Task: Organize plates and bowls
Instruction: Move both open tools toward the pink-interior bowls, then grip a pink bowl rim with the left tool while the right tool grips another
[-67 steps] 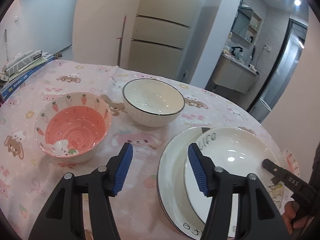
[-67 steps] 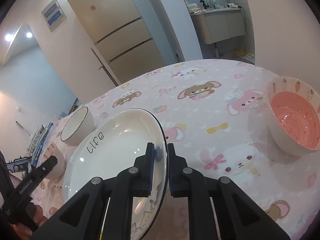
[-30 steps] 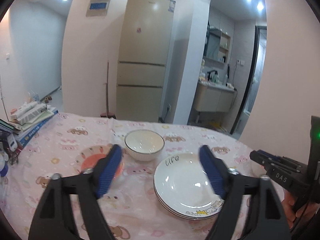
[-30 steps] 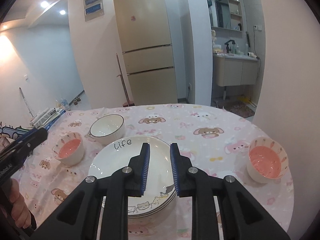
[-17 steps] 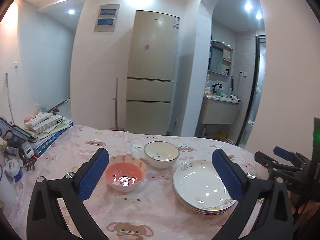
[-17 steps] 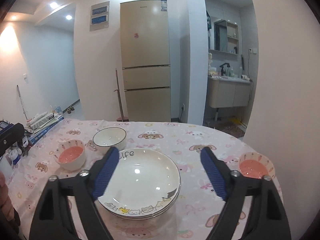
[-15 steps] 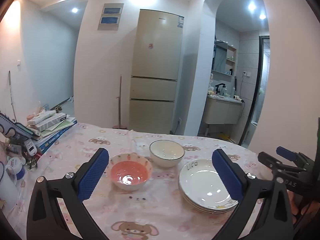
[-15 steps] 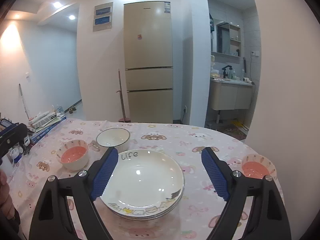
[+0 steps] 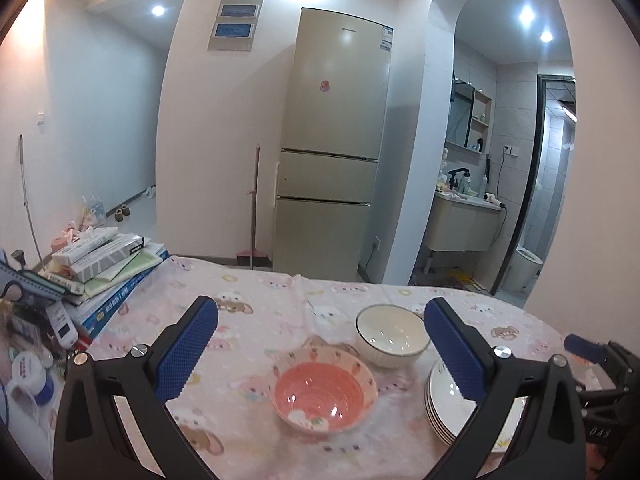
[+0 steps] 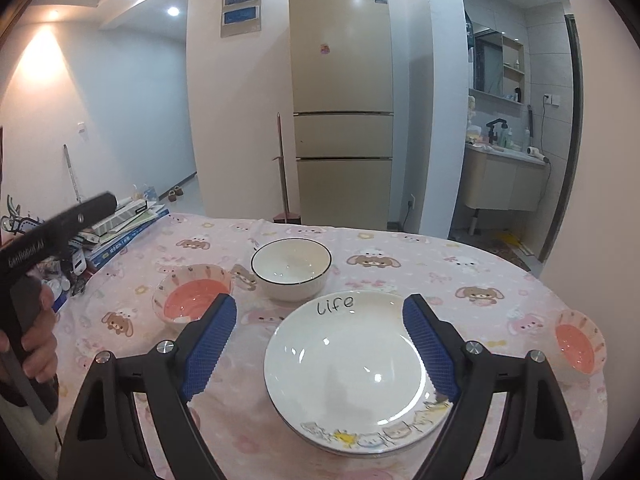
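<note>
A stack of white plates [image 10: 352, 364] with "life" on the top one lies on the pink tablecloth, also at the right of the left wrist view [image 9: 448, 404]. A white bowl [image 10: 291, 268] [image 9: 390, 334] stands behind it. A pink carrot-pattern bowl [image 10: 192, 298] [image 9: 322, 394] sits to the left, and a second pink bowl [image 10: 578, 346] near the table's right edge. My left gripper [image 9: 320, 348] is open and empty, held back above the near pink bowl. My right gripper [image 10: 320, 346] is open and empty, above the plates.
A pile of books and boxes [image 9: 100, 264] and small clutter [image 9: 28, 360] occupy the table's left end. The round table [image 10: 480, 272] has its far edge toward a fridge [image 10: 340, 100]. The other handle shows at each view's side [image 10: 44, 248].
The right gripper let go of the plate onto the stack and opened wide. Both grippers pulled back and up from the table, and the left one opened wider.
</note>
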